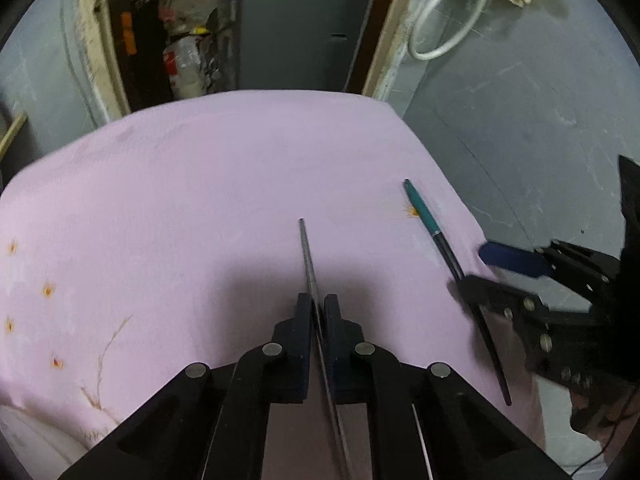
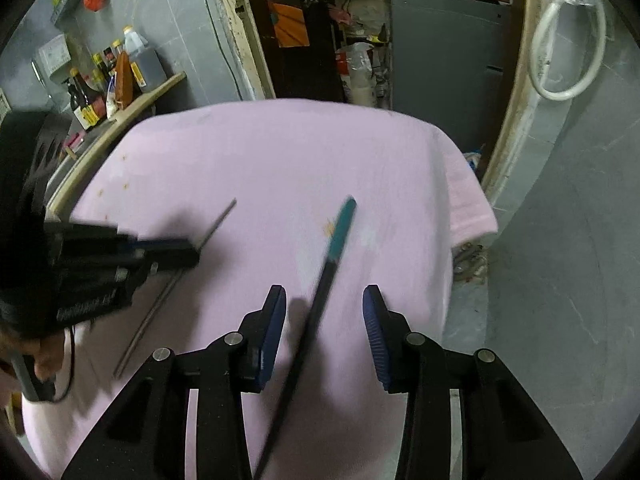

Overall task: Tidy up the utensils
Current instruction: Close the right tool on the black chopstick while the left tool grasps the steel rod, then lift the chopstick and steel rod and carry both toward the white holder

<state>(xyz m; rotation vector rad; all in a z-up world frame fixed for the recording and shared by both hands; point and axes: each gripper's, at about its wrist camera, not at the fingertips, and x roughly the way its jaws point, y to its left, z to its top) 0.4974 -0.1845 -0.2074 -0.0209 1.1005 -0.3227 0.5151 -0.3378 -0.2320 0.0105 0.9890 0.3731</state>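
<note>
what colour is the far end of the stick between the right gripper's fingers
Teal, on a black chopstick; clearest in the left wrist view.

Left wrist view: from just behind the left gripper [image 1: 318,306], looking steeply down and close over the pink-clothed bench [image 1: 180,200] toward the doorway [image 1: 256,40]. Right wrist view: from behind the right gripper [image 2: 325,300], facing likewise. Both share the cloth, the grey rod [image 1: 307,258], the teal-tipped stick [image 1: 420,210] and each other's gripper.

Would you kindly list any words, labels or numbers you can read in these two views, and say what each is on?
No text is readable.
Sauce bottles on the shelf: labels too small and blurred.
Left gripper: white lettering on its black body, smeared by blur, unreadable.
White and red bag in the doorway: print unreadable.
</note>
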